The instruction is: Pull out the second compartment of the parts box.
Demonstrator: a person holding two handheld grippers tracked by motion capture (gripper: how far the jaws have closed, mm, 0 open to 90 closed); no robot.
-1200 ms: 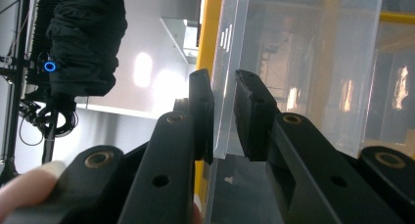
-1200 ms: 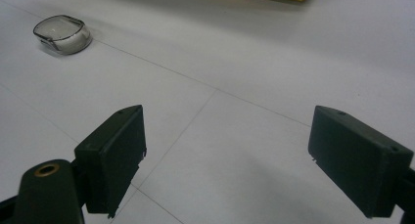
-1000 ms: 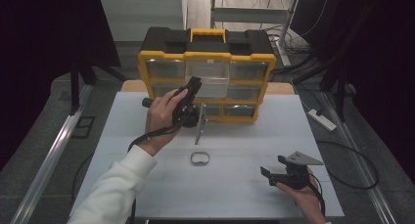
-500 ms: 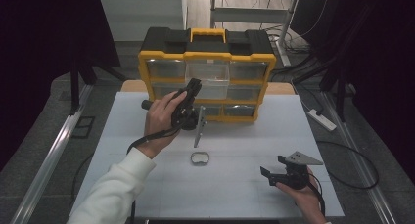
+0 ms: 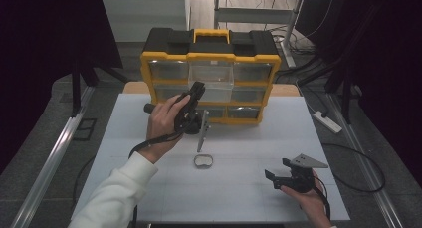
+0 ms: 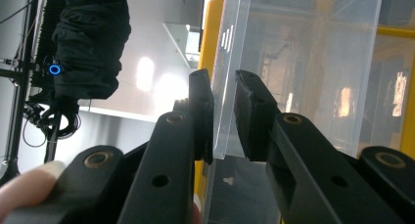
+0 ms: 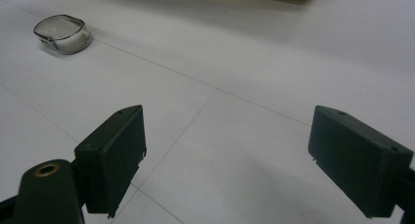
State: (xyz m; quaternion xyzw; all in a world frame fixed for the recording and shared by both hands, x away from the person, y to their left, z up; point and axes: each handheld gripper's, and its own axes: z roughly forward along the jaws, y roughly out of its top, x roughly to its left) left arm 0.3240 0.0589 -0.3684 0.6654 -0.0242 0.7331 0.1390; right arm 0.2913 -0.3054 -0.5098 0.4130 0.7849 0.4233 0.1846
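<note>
Left gripper [image 6: 222, 116]: jaws nearly shut on clear drawer [image 6: 293, 62] front edge at yellow organizer [image 5: 211, 76] | right gripper [image 7: 240, 160]: wide open, empty, over table [image 5: 249, 188] | we judged a straight, level pull best, avoiding tilt.

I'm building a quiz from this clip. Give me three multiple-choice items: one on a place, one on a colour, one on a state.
1. Where does the small clear ring-shaped piece lie?
A. on the white table
B. on top of the organiser
C. in the right claw

2. What colour is the organiser frame?
A. red
B. yellow
C. green

3. How do the right claw jaws stand?
A. shut on the ring
B. shut on nothing
C. wide open

Key: 1 A, it rests on the table between the hands. 2 B, yellow frame under a black top. 3 C, bare table shows between the jaws.
</note>
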